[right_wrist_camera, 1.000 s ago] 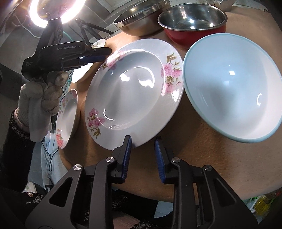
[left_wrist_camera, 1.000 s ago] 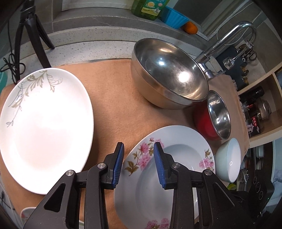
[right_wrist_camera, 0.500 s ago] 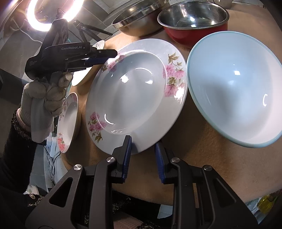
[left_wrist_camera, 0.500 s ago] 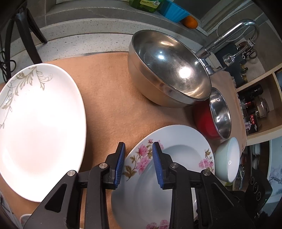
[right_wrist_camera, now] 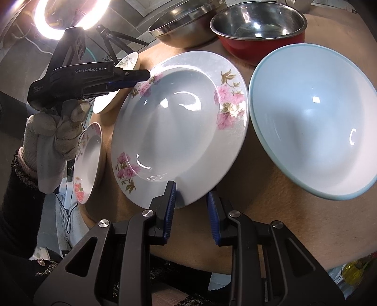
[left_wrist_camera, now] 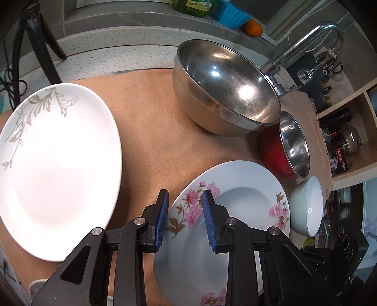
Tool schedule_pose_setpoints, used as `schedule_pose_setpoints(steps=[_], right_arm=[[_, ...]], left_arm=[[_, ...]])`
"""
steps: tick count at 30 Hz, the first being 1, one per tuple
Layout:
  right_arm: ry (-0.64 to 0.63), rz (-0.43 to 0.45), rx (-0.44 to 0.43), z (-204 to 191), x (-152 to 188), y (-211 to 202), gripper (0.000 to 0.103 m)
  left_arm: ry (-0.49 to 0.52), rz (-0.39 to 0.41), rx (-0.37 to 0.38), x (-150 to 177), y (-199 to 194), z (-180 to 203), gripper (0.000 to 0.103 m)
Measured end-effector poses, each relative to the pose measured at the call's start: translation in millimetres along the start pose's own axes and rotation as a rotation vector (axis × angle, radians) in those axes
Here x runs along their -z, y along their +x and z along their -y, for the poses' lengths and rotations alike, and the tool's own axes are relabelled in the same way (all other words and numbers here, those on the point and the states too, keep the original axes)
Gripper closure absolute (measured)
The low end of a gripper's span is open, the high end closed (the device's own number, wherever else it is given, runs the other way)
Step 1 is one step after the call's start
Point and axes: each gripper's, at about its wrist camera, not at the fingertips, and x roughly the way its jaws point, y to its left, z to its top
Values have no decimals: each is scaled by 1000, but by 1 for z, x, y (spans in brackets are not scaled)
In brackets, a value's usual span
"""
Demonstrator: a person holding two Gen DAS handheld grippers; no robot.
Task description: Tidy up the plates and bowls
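A deep flowered plate (left_wrist_camera: 226, 226) (right_wrist_camera: 179, 131) lies on the tan mat. My left gripper (left_wrist_camera: 185, 202) is open, its jaws either side of the plate's far-left rim; it also shows in the right wrist view (right_wrist_camera: 132, 77). My right gripper (right_wrist_camera: 192, 195) is open with the plate's near rim between its jaws. A white plate with a grey leaf pattern (left_wrist_camera: 54, 164) lies to the left. A pale blue bowl (right_wrist_camera: 315, 117) (left_wrist_camera: 308, 207) sits right of the flowered plate. A small flowered plate (right_wrist_camera: 88, 160) lies at the mat's left edge.
A large steel bowl (left_wrist_camera: 226, 87) (right_wrist_camera: 186, 26) and a red bowl with a steel inside (left_wrist_camera: 287, 146) (right_wrist_camera: 259, 28) stand at the back. A tap (left_wrist_camera: 304, 44) rises behind them. Shelves with jars (left_wrist_camera: 341, 136) are at the right. A ring light (right_wrist_camera: 68, 16) glares upper left.
My right gripper has moved forward so the flowered plate's near rim now sits between its jaws. My left gripper has edged closer along the plate's rim.
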Motion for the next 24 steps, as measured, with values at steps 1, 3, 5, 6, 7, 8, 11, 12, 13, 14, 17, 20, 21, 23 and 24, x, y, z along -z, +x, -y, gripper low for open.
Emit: schedule_pose_setpoints(steps=[1,3,5,6,7,8,11,12,13,14,17,20,21,23,24], right_arm=[[-2,-2,1,0,0,0,76],[-8,-8,2,0,-1,0,76],[-13,-11,1,1,0,0,76],[-16,-13,1,1,-1,0,76],[-20,-15,1,1,-1,0,76],[-24,-17,2,1,-1,0,76],[-35,-29,-3,2,0,1,76],[-37,-33,-4,1,2,1,76],[-41,-36,-6,1,2,1,76],[-43,-39,-7,0,2,1,76],[-56,-49,-11,0,3,2,76],[-67,-60,-16,-2,5,2,76],[-69,-63,-17,-2,6,1,76],[-78,-70,-21,-3,7,1,76],[-82,-73,-22,-3,8,1,76]], left_arm=[[-3,2,-2,2,-1,0,76],[-10,4,-5,5,-3,-1,76],[-19,6,-9,8,-4,-2,76],[-25,7,-13,10,-5,-2,76],[-27,9,-17,12,-6,-2,76],[-30,10,-21,14,-7,-2,76],[-39,14,-27,19,-9,-1,76],[-43,15,-29,20,-9,-1,76],[-48,16,-31,22,-10,-1,76],[-52,17,-33,23,-10,-1,76],[-57,18,-44,29,-12,0,76],[-63,21,-52,34,-13,1,76],[-66,21,-54,36,-13,2,76],[-69,22,-60,39,-13,2,76],[-71,21,-63,40,-12,3,76]])
